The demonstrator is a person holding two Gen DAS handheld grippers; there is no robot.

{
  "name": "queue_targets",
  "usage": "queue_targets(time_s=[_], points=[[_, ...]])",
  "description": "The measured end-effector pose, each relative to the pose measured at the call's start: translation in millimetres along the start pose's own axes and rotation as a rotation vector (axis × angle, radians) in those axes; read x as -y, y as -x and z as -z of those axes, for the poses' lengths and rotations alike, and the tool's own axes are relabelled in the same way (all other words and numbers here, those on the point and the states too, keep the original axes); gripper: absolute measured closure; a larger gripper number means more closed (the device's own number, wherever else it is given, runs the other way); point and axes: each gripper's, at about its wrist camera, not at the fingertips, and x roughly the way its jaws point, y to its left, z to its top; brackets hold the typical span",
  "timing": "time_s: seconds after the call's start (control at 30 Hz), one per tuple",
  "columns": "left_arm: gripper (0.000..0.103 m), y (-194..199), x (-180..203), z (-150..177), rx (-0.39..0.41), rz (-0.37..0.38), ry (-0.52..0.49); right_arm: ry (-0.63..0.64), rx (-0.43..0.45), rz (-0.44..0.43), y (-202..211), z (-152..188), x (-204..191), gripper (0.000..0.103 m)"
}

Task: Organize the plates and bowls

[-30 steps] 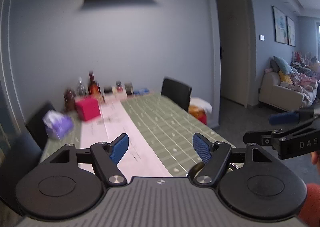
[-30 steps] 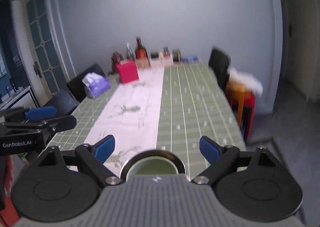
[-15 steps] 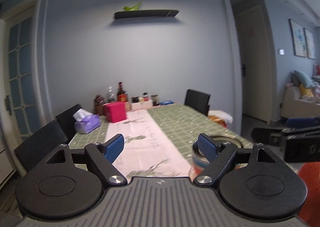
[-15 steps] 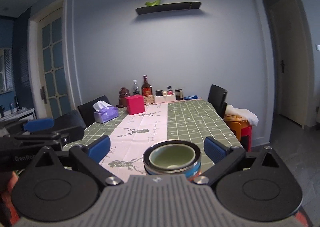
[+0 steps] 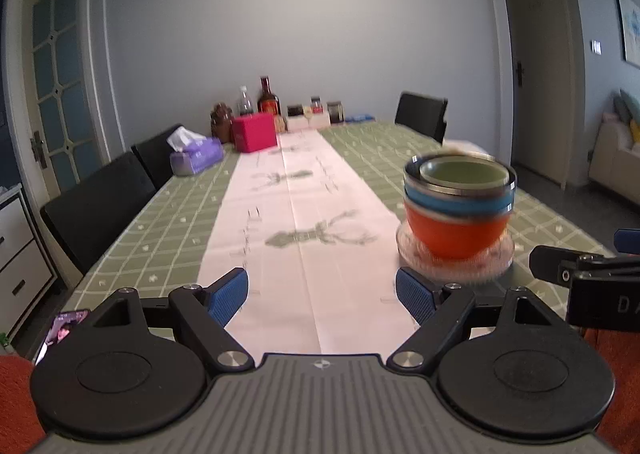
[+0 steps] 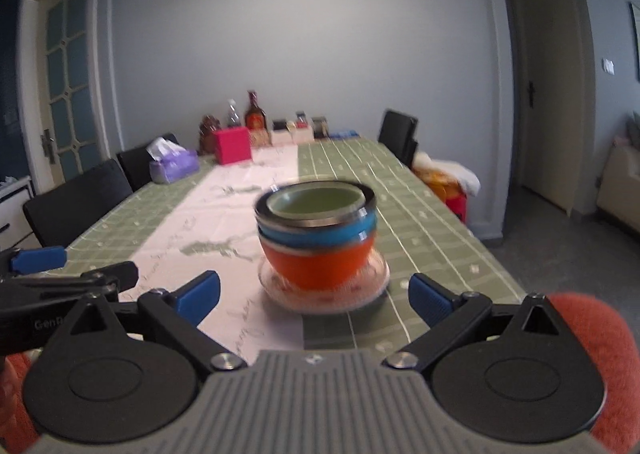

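Note:
A stack of nested bowls [image 5: 458, 206] [image 6: 318, 234] stands near the table's near end: orange at the bottom, blue above it, green innermost. Under the stack lies a clear glass plate [image 5: 496, 260] [image 6: 372, 282]. My left gripper [image 5: 322, 298] is open over the pale runner, with nothing between its fingers; the stack is ahead and to its right. My right gripper [image 6: 314, 296] is open too, and the stack sits just beyond its blue pads, centred between them and untouched. Each gripper shows at the edge of the other's view.
The long table [image 5: 168, 230] has a green checked cloth and a pale runner [image 5: 304, 222]. At its far end stand bottles, jars, a pink box [image 5: 256, 132] and a purple tissue box [image 5: 196, 156]. Black chairs [image 5: 96, 206] line both sides. A phone [image 5: 64, 328] lies at lower left.
Both grippers have sunk toward the table's near end and turned downward. The bowl stack on its plate has come fully into both views. The left jaws have widened slightly.

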Motion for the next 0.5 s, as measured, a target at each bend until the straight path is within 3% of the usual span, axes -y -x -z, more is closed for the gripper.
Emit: queue_targets(time_s=[0.13, 0.5], points=[[0.005, -2.1, 2.8, 4.1, -0.037, 0.017, 0.011, -0.037, -0.051, 0.005, -4.6, 3.6, 7.0, 0.005], [0.005, 1.7, 2.4, 3.5, -0.047, 0.013, 0.031, -0.010, -0.046, -0.016, 1.6, 1.4, 0.4, 0.005]])
